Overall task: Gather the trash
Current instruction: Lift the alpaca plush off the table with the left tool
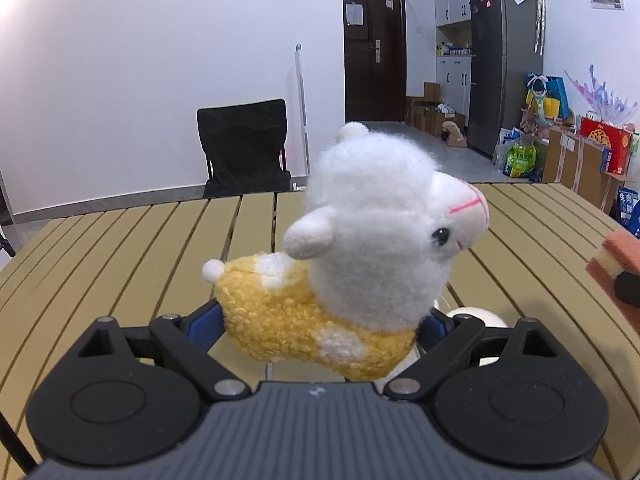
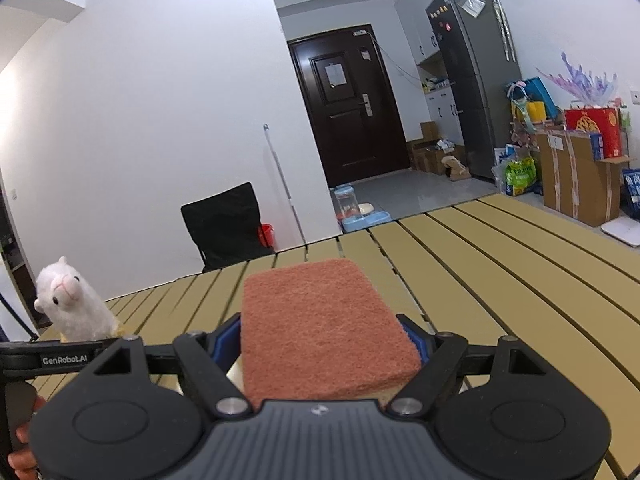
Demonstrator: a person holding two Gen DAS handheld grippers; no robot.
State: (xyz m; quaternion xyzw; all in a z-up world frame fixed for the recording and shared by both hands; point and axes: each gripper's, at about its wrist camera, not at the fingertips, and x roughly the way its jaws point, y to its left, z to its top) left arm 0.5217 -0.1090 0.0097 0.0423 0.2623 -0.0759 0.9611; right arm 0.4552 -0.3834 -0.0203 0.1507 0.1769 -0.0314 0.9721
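Left hand-held gripper (image 1: pixel 320 320) clamped on plush alpaca (image 1: pixel 360 248), right hand-held gripper (image 2: pixel 326 344) on sponge (image 2: pixel 320 320).

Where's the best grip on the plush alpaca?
Across the yellow body, from behind and slightly above, as the left gripper has it: the body is narrow and squashy between the fingers, while the white head bulges wider and would slip.
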